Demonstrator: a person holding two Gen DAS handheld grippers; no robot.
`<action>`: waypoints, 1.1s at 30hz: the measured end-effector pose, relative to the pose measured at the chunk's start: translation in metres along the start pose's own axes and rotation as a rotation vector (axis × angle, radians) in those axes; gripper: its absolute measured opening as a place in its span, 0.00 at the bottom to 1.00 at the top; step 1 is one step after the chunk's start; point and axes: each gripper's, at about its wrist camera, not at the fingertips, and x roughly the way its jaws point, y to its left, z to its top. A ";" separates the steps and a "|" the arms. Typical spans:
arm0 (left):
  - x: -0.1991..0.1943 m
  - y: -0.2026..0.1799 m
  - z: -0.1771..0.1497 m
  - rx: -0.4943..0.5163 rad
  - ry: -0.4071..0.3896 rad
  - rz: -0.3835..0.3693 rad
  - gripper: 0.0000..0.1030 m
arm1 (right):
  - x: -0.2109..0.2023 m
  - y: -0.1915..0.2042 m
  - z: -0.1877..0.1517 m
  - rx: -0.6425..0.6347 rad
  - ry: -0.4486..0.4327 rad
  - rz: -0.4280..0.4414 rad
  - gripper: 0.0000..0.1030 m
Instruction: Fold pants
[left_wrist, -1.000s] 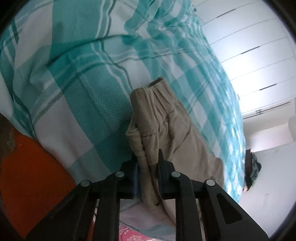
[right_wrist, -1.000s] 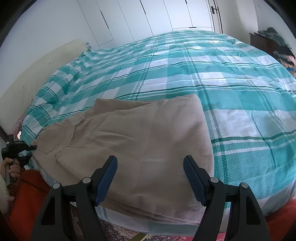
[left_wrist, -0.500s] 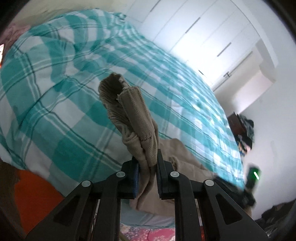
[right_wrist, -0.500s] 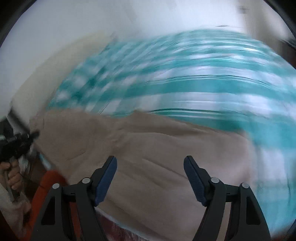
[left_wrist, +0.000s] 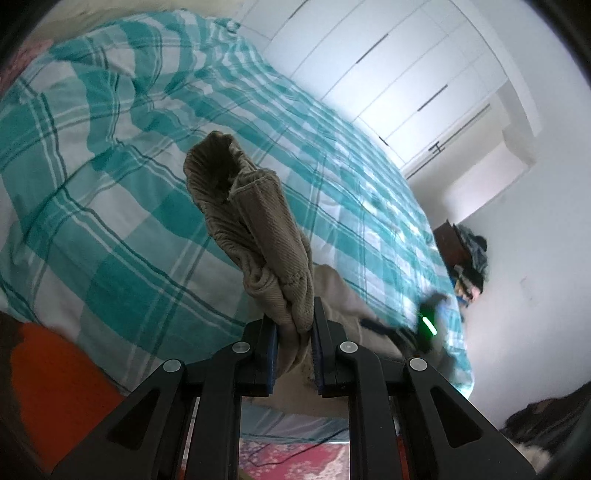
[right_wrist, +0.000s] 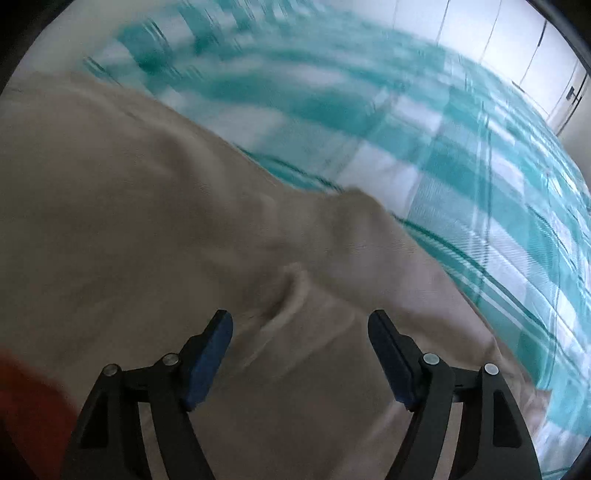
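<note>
Slippage is my worry right now: my left claw (left_wrist: 293, 328) has only a thick, bunched wad of the pants (left_wrist: 255, 236) pinched between its pads, and a bundle like that could creep out under its own weight if I swing it fast. That would dump the fold in a heap. The gathered end stands up above the claw, off the bed (left_wrist: 110, 206), while the rest of the fabric trails down to the near edge of the bed. My left claw is closed tight on that wad. My right claw (right_wrist: 301, 354) is spread wide, gripping nothing, poised over the flat tan cloth near the bed's edge; whether its tips touch the cloth I can't tell, the view is smeared. A rushed grab there could catch one layer only.
</note>
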 end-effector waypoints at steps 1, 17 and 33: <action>0.000 -0.001 0.000 -0.003 -0.001 -0.003 0.13 | -0.012 0.005 -0.008 -0.015 -0.028 0.006 0.76; 0.074 -0.204 -0.060 0.437 0.164 -0.164 0.14 | -0.137 -0.113 -0.135 0.342 -0.358 0.013 0.86; 0.141 -0.210 -0.123 0.607 0.276 0.112 0.71 | -0.161 -0.251 -0.268 0.885 -0.570 0.177 0.82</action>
